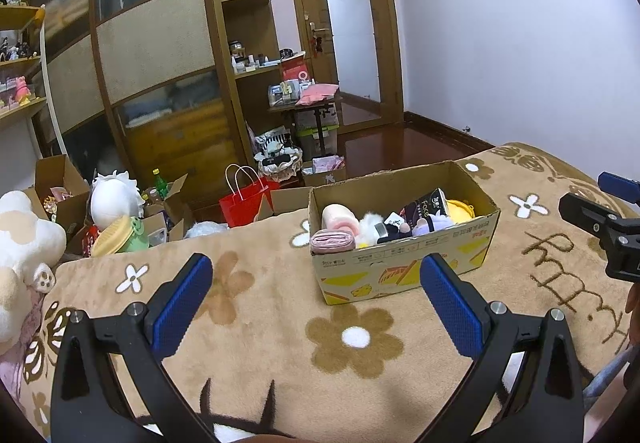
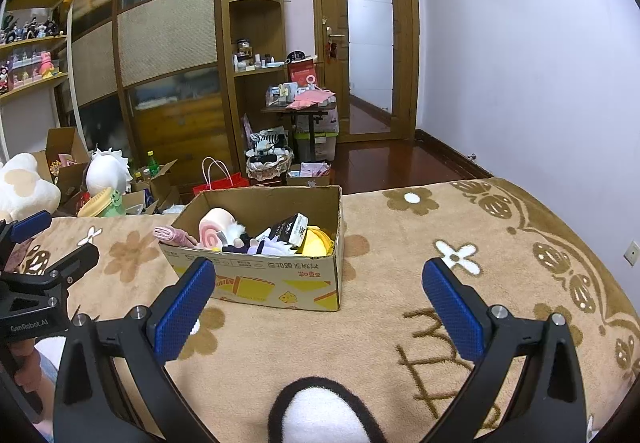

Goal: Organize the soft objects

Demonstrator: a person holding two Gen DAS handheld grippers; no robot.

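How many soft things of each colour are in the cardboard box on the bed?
Pink: 2, a rolled pink-and-white swirl cushion and a folded pink cloth
Yellow: 1, a round yellow plush
White: 1, a fluffy white plush
Purple: 1, a small lilac plush
Total: 5 that I can tell apart; others may lie hidden underneath in the cardboard box.

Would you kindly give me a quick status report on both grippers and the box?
Left gripper open, empty. Right gripper open, empty. Brown cardboard box on the tan floral blanket, already holding soft items. Nothing between fingers and box.
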